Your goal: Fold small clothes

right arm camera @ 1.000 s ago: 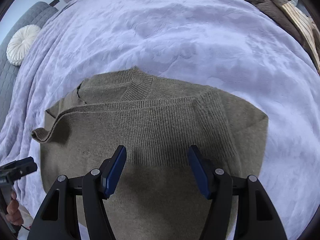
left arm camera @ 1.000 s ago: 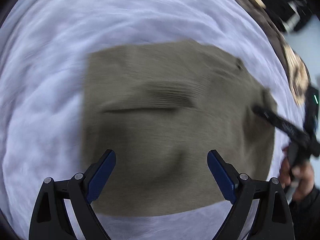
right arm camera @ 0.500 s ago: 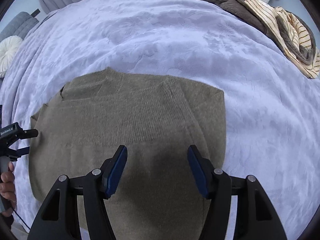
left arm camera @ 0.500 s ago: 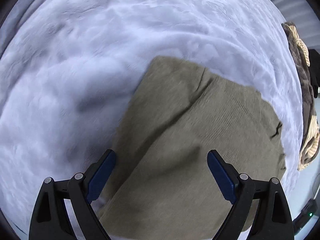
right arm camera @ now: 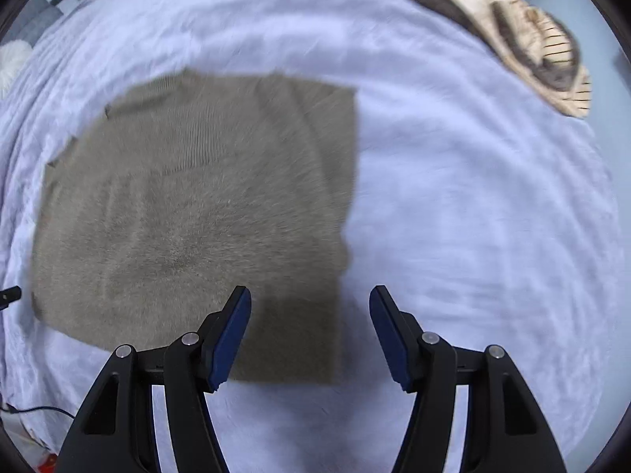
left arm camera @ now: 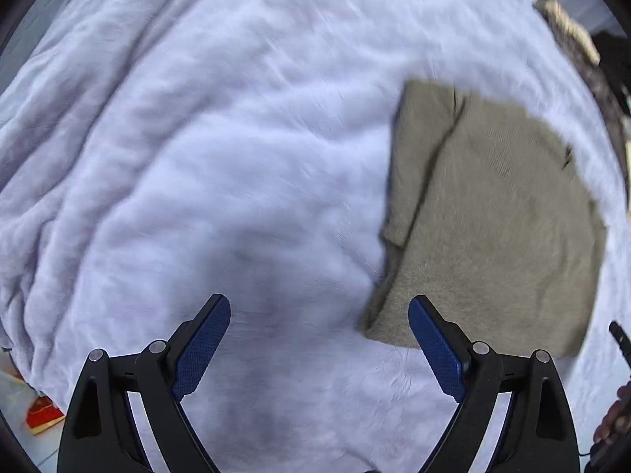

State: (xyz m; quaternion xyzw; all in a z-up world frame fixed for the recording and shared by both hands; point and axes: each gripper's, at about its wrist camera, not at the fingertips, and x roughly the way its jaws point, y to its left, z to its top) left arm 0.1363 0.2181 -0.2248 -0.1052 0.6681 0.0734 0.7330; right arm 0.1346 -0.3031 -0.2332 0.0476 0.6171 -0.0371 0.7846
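Observation:
An olive-brown knit sweater (left arm camera: 489,216) lies folded into a flat rectangle on the white bed cover (left arm camera: 205,157). In the left wrist view it sits to the right; my left gripper (left arm camera: 319,349) is open and empty over bare cover, beside the sweater's near left corner. In the right wrist view the sweater (right arm camera: 189,213) fills the left half; my right gripper (right arm camera: 309,335) is open and empty above its near right corner, touching nothing. Both views are motion-blurred.
A heap of other clothes, brown and cream-striped (right arm camera: 528,35), lies at the far right of the bed, also seen in the left wrist view (left arm camera: 572,35). A round white cushion (right arm camera: 12,63) is far left. A red object (left arm camera: 43,418) lies off the bed's edge.
Both grippers have pulled away from the sweater: the left swung left onto bare cover, the right shifted right toward the sweater's right edge. The sweater lies flat and has not moved.

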